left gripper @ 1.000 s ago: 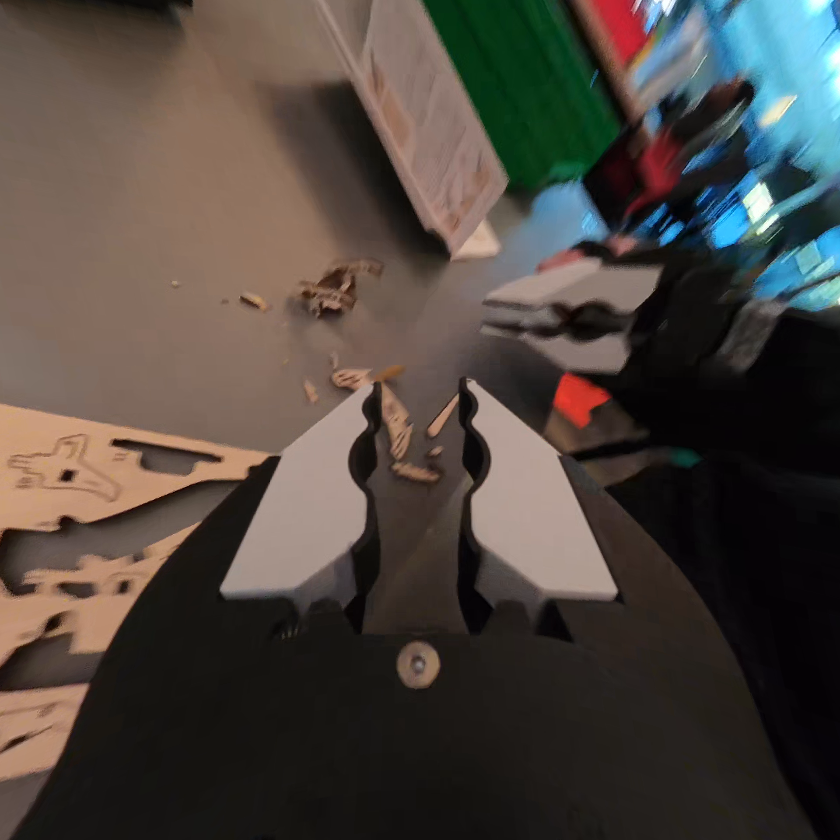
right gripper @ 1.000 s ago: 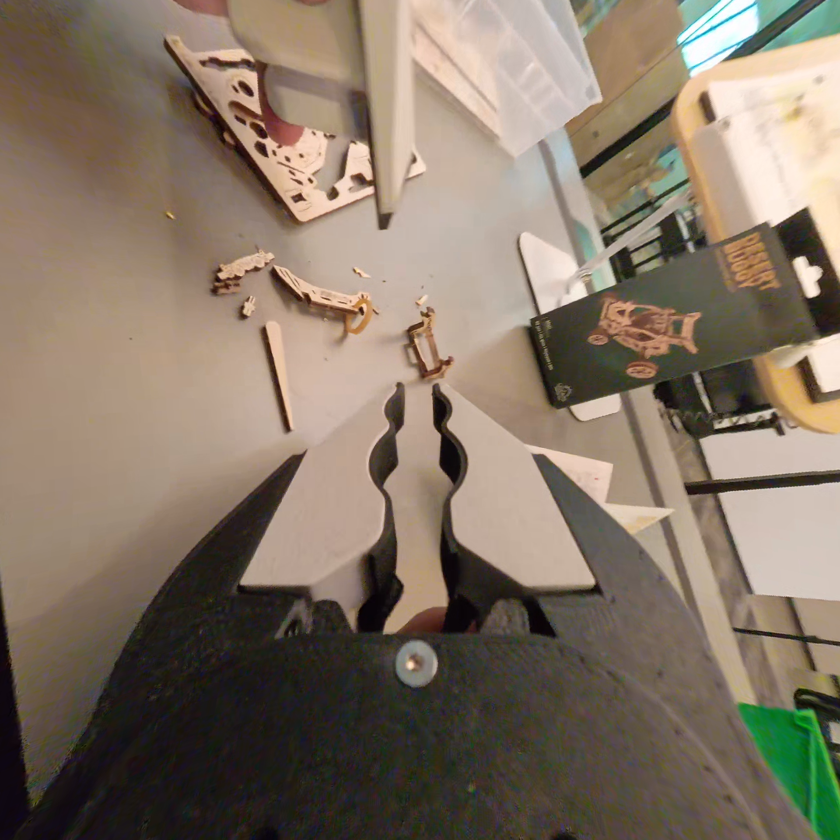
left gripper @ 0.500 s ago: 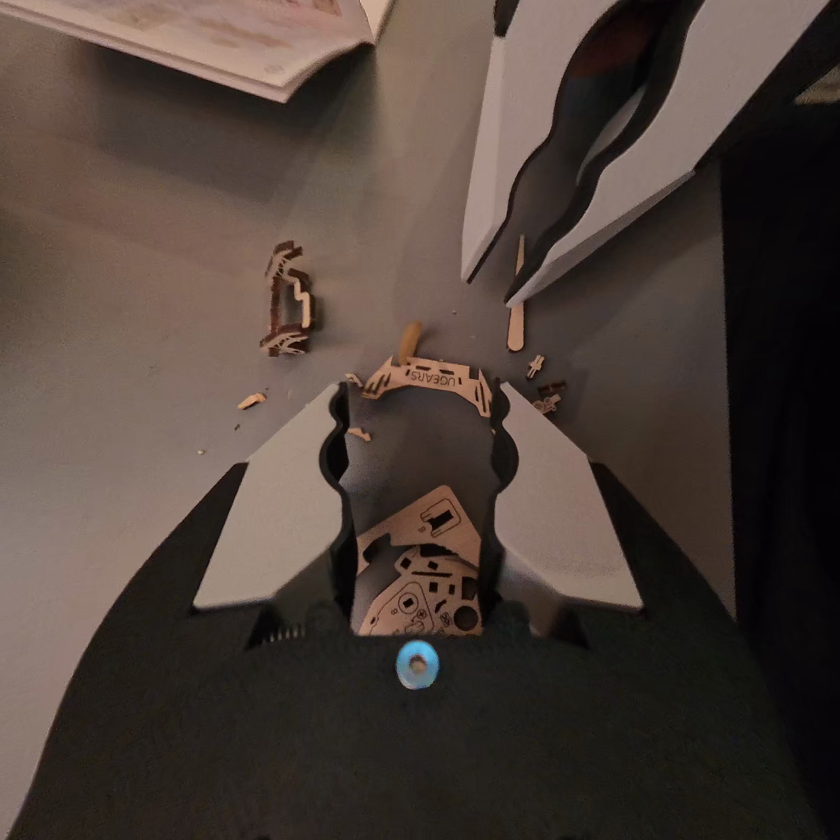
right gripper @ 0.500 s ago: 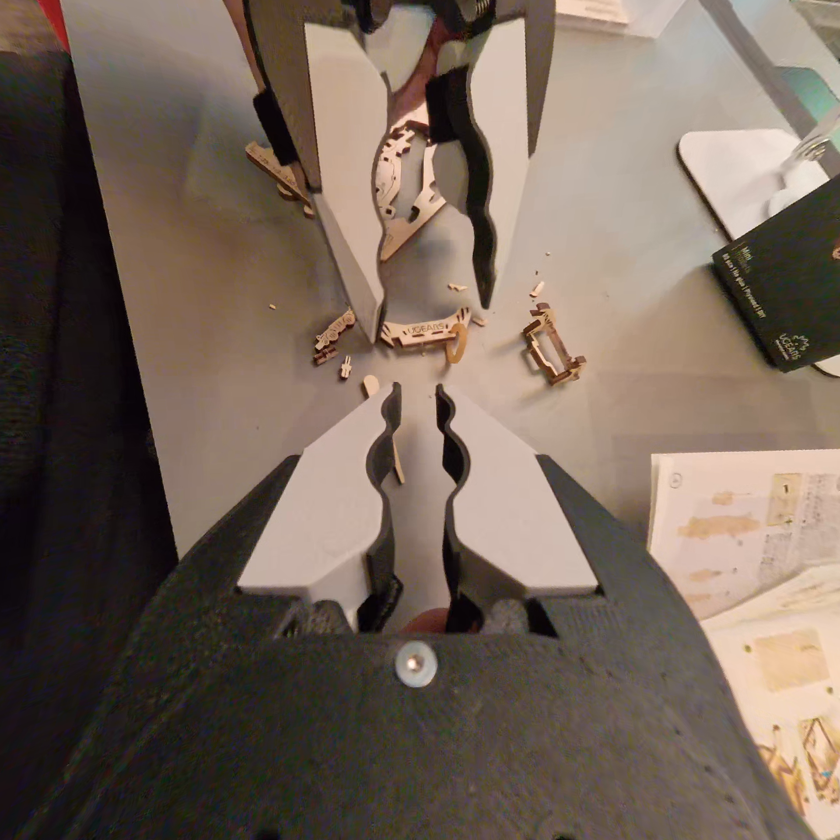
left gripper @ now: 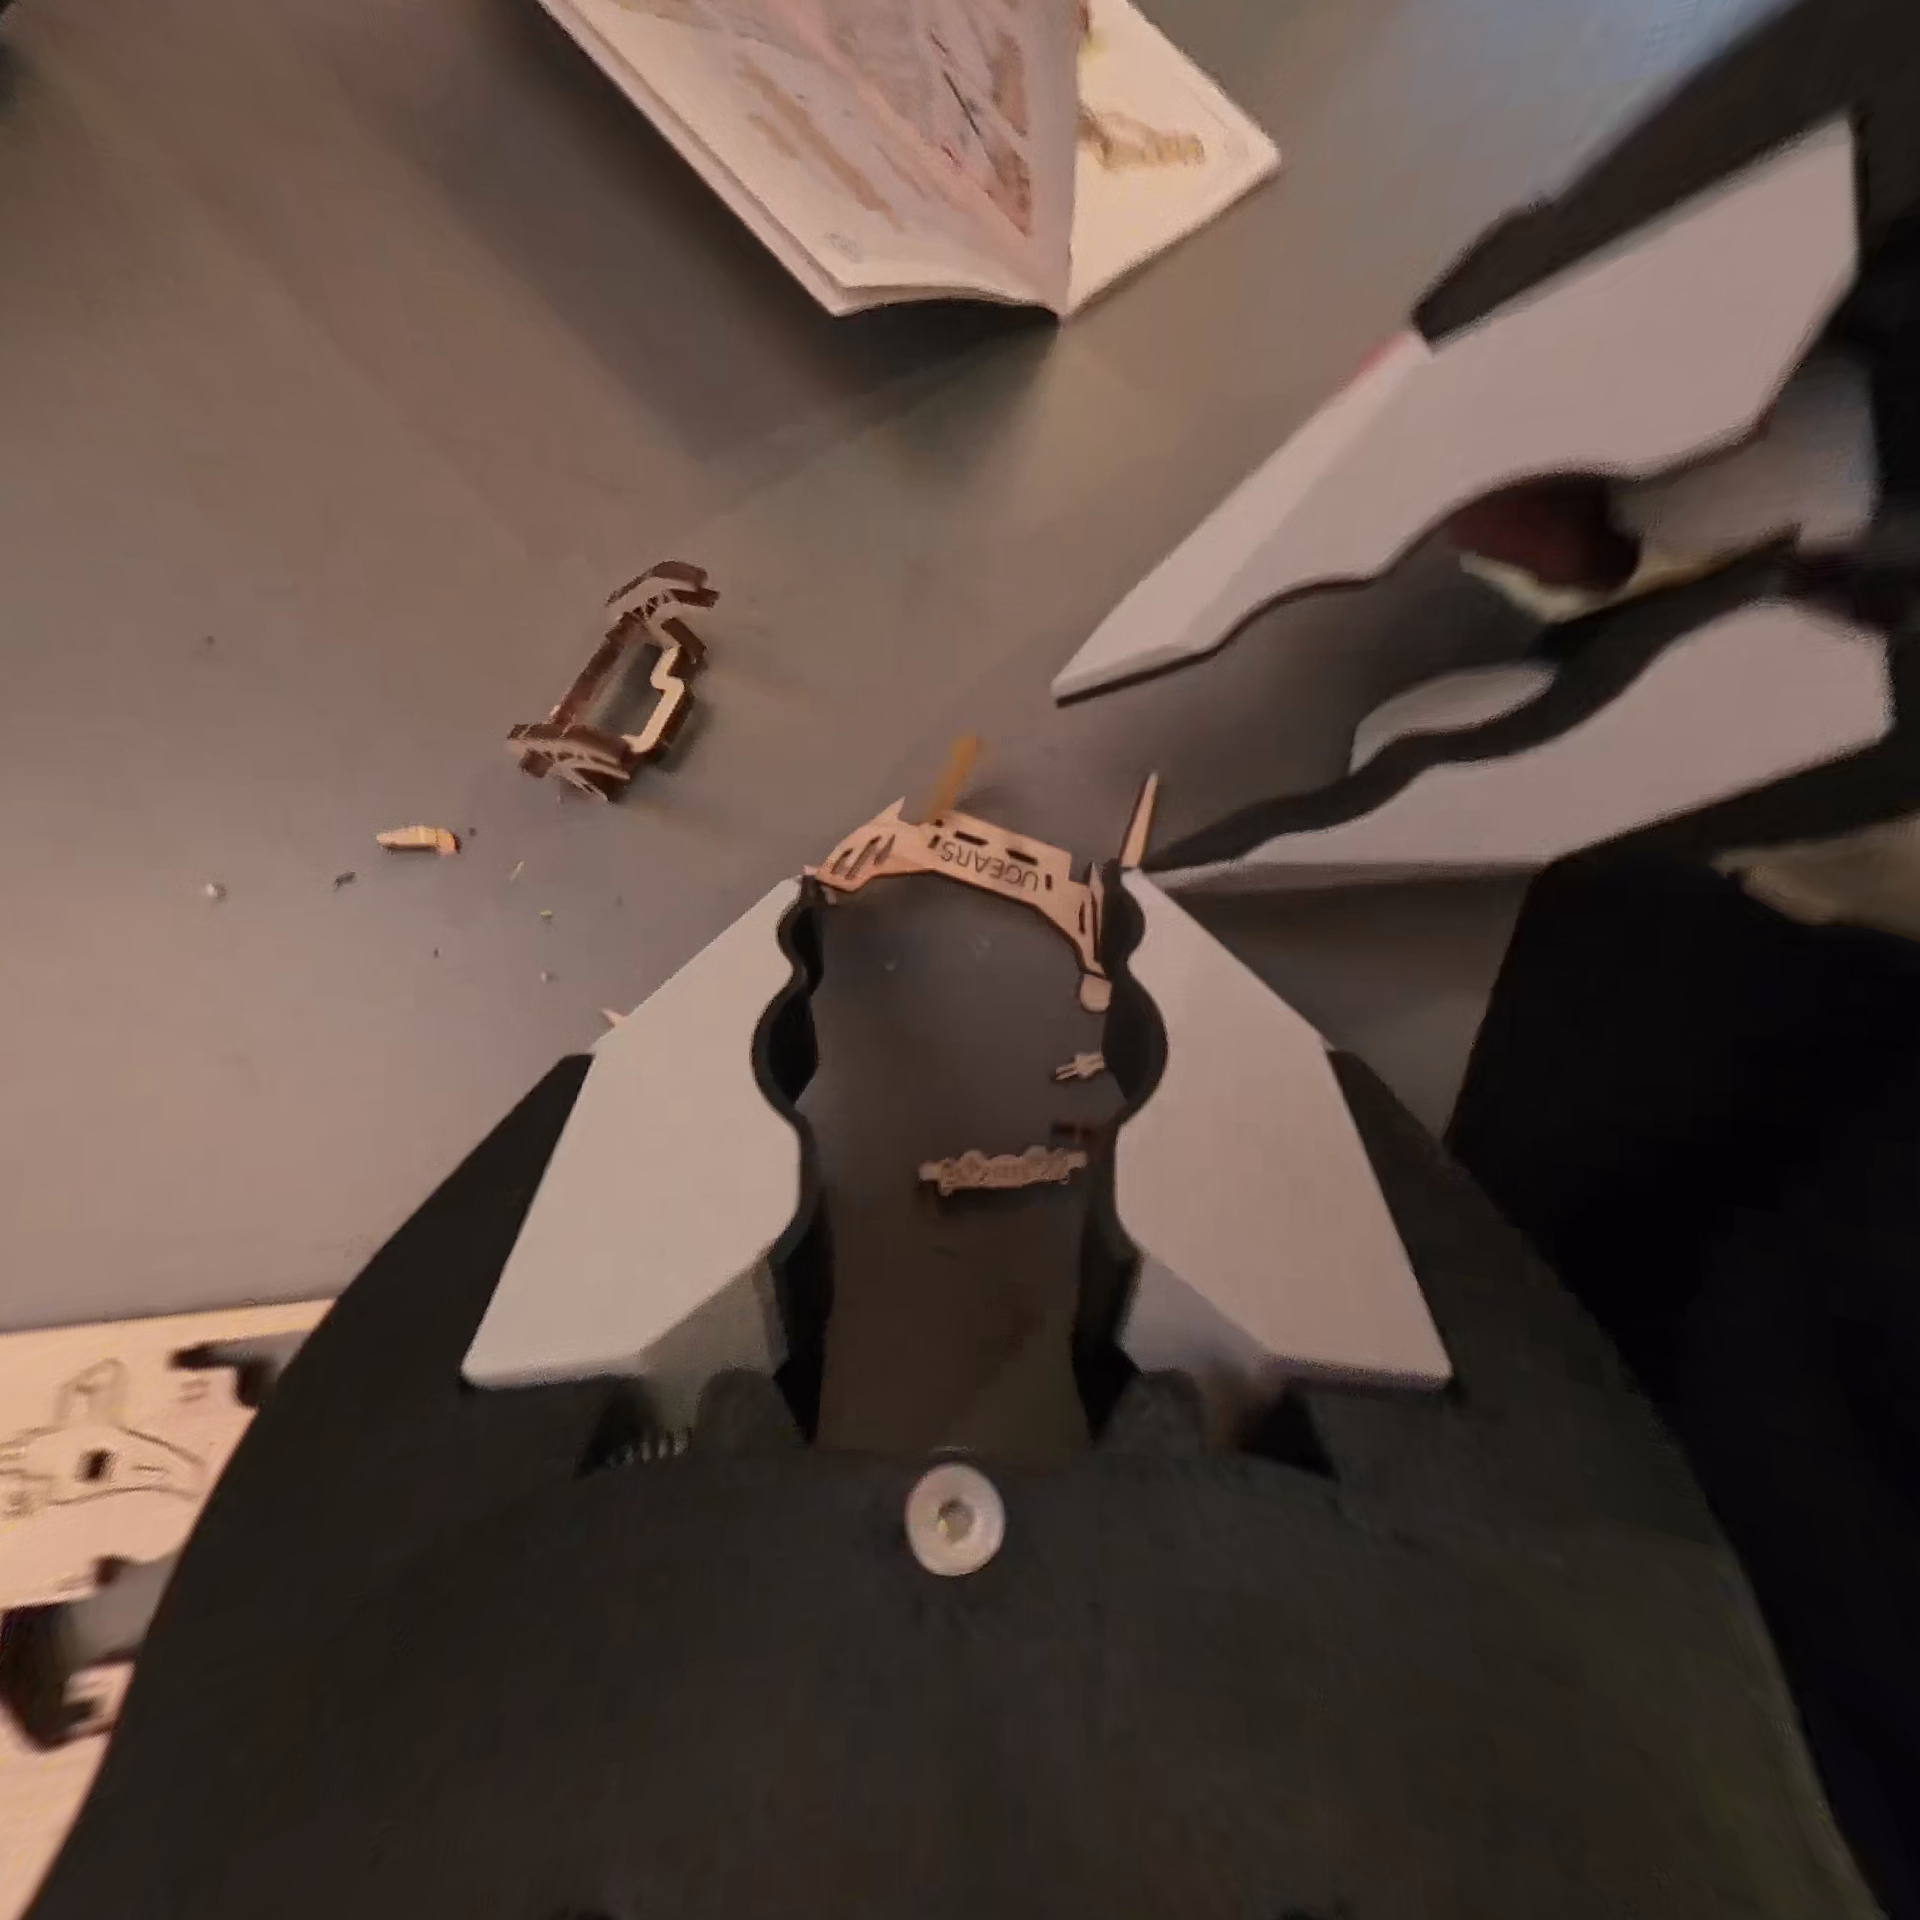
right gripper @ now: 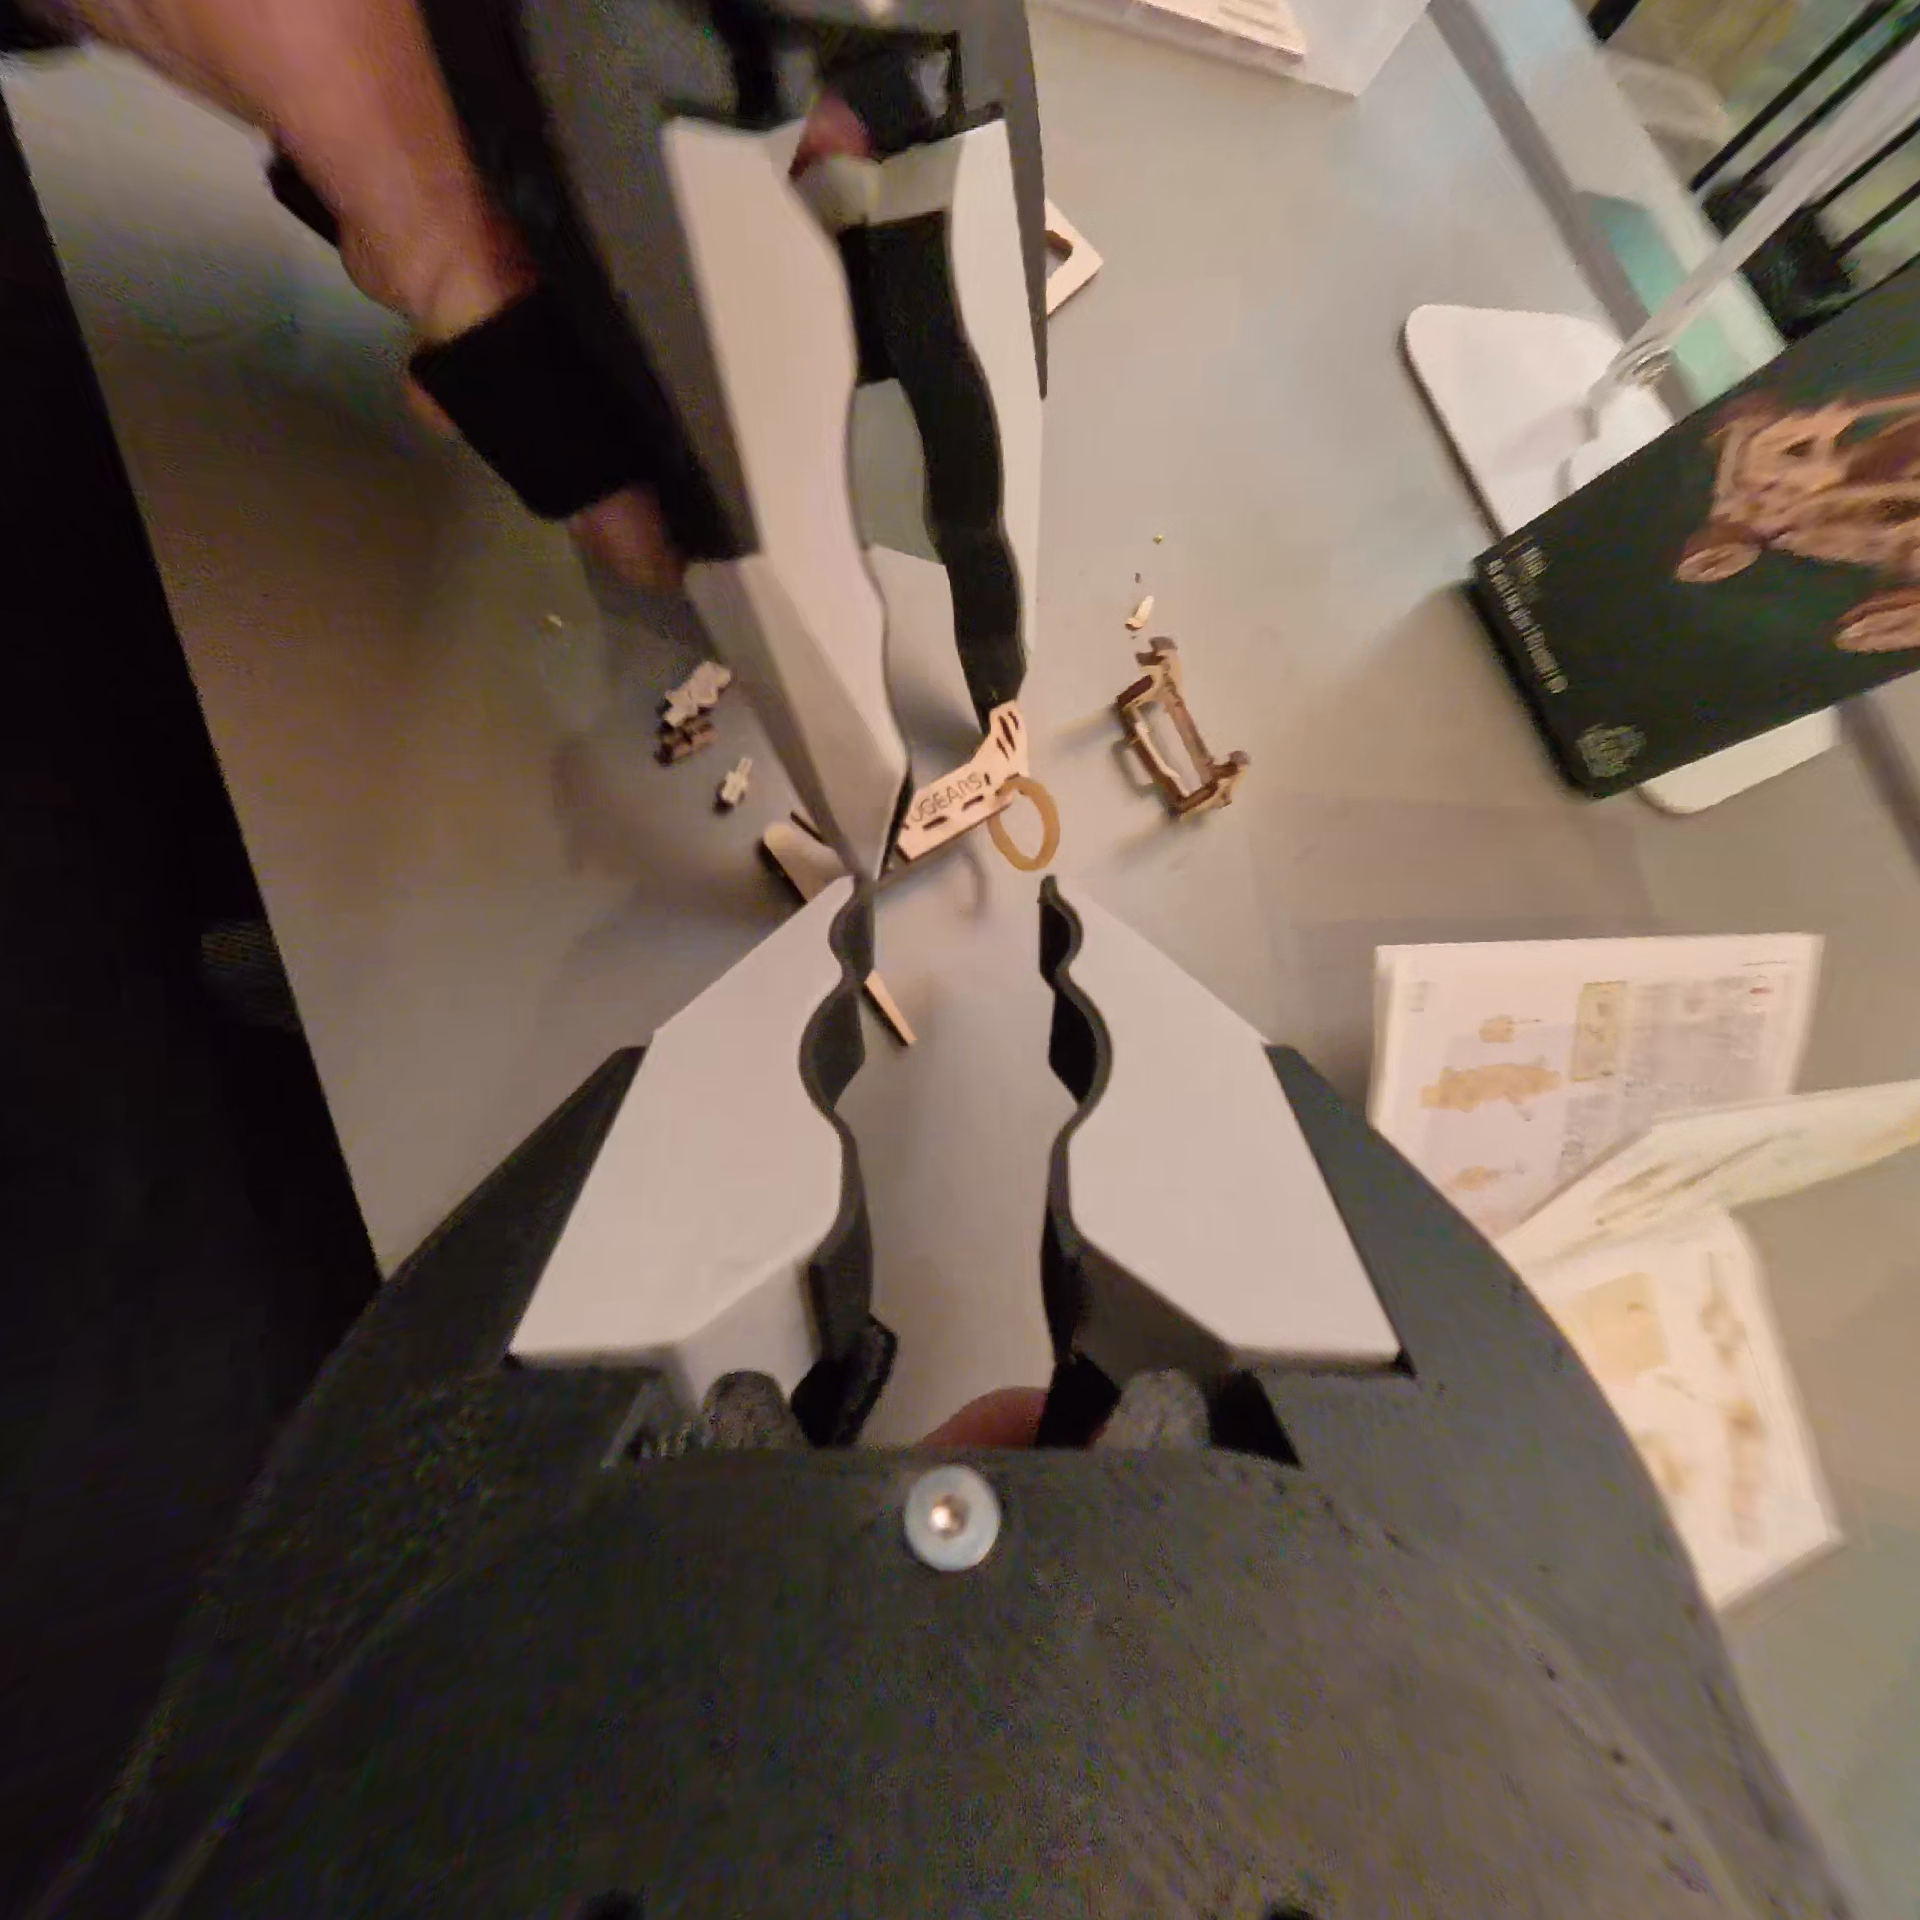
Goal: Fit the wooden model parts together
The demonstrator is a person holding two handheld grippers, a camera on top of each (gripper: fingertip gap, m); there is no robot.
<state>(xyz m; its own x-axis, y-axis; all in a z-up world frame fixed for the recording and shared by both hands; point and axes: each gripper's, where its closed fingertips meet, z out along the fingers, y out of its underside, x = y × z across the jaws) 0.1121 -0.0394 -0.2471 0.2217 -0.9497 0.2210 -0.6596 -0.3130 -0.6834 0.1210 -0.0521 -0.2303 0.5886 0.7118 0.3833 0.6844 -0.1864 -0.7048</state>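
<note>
My left gripper [left gripper: 956,894] is shut on a flat arched wooden part [left gripper: 977,873], pinched end to end between its fingertips. In the right wrist view the left gripper [right gripper: 935,790] comes down from the top and holds the part [right gripper: 961,795] tilted just above the grey table [right gripper: 1299,520]. A tan rubber band [right gripper: 1023,821] hangs at the part's lower edge. My right gripper [right gripper: 951,894] is open and empty, its tips close in front of the part. It also shows in the left wrist view [left gripper: 1107,774], at the upper right. A thin wooden stick [right gripper: 888,1013] lies under its left finger.
A small assembled wooden frame [right gripper: 1179,743] lies to the right of the part, and shows in the left wrist view [left gripper: 613,686]. Small loose pieces [right gripper: 691,712] lie left. An open instruction booklet [right gripper: 1590,1081], a dark box [right gripper: 1714,582], a white stand base [right gripper: 1507,395], a cut-out sheet [left gripper: 94,1455].
My left jaws narrowed onto the arched part, which lay flat at the fingertips before and now stands tilted in the grasp. My right jaws opened wider and came closer to it.
</note>
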